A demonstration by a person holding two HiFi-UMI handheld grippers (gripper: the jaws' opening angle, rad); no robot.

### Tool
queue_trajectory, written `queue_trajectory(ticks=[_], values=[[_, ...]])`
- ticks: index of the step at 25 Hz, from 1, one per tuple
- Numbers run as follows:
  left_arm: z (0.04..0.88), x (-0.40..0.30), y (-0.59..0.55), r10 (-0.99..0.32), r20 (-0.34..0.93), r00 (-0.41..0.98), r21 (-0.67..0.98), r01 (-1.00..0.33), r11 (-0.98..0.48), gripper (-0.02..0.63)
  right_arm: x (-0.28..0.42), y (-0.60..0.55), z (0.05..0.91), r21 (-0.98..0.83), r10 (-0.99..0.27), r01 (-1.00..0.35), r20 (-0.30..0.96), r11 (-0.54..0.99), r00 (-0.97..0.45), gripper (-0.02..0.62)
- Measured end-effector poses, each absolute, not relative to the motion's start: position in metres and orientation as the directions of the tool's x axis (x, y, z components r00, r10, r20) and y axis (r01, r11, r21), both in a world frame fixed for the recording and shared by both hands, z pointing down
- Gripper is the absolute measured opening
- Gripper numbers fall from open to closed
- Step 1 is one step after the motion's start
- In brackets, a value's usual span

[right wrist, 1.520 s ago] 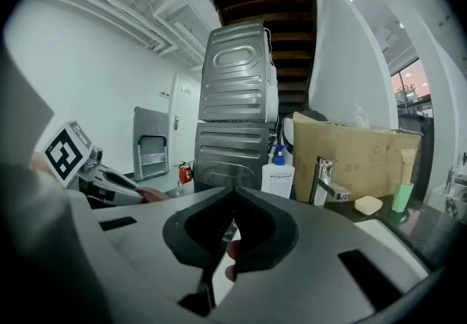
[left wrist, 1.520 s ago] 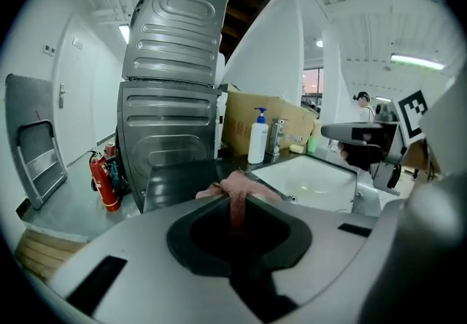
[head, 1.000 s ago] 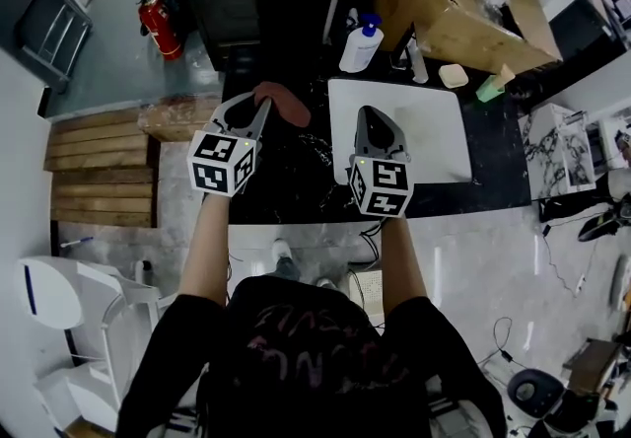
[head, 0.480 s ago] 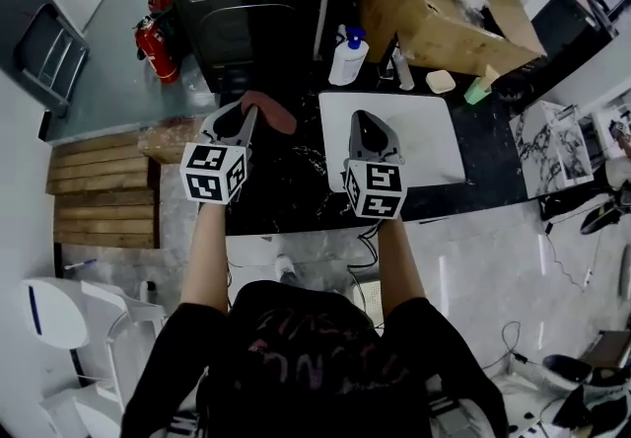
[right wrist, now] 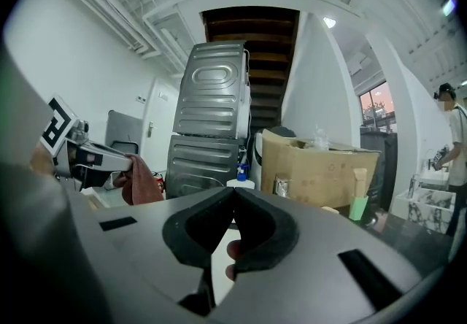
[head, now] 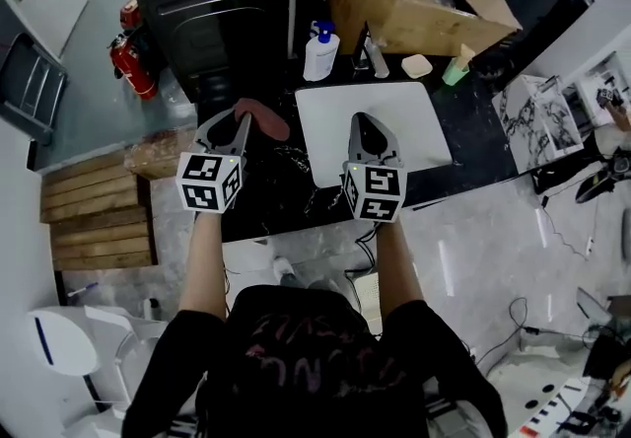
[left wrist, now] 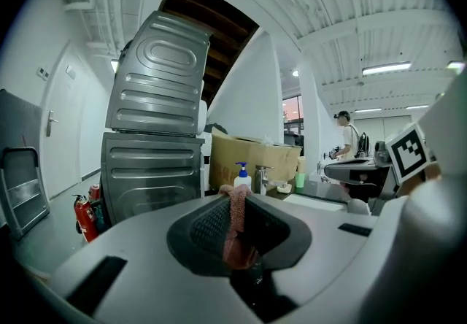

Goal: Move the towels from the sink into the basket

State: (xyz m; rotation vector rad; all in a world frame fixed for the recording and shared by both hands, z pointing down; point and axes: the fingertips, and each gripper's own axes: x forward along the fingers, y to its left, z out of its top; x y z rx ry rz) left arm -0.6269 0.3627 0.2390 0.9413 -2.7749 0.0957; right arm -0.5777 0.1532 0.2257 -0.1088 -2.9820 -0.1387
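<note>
My left hand-held gripper (head: pixel 237 120) was clamped on a reddish towel (head: pixel 264 118) over the dark desk (head: pixel 276 197); my right hand-held gripper (head: pixel 367 122) was closed and empty.

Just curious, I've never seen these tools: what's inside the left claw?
The left claw is closed on a reddish-brown towel, pinched between its dark jaws and sticking out past their tips. The towel's lower end drops into the dark gap behind the jaws, so it cannot be seen.

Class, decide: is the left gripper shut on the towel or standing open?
Shut on the towel: the left gripper pinches the reddish cloth between its jaws.
</note>
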Motion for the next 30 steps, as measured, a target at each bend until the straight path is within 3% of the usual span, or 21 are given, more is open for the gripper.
queue_trajectory(ticks=[15, 30], values=[[0.23, -0.57, 0.199, -0.808, 0.185, -0.559, -0.021, -0.825, 0.565, 0.06, -0.459, 0.01, 0.224, 0.068, -0.247, -0.24, 0.117, 0.968, -0.962, 0.015], [0.221, -0.343, -0.002, -0.961, 0.191, -0.2, -0.074, -0.979, 0.189, 0.06, -0.175, -0.135, 0.223, 0.027, -0.578, -0.58, 0.115, 0.814, -0.808, 0.015]])
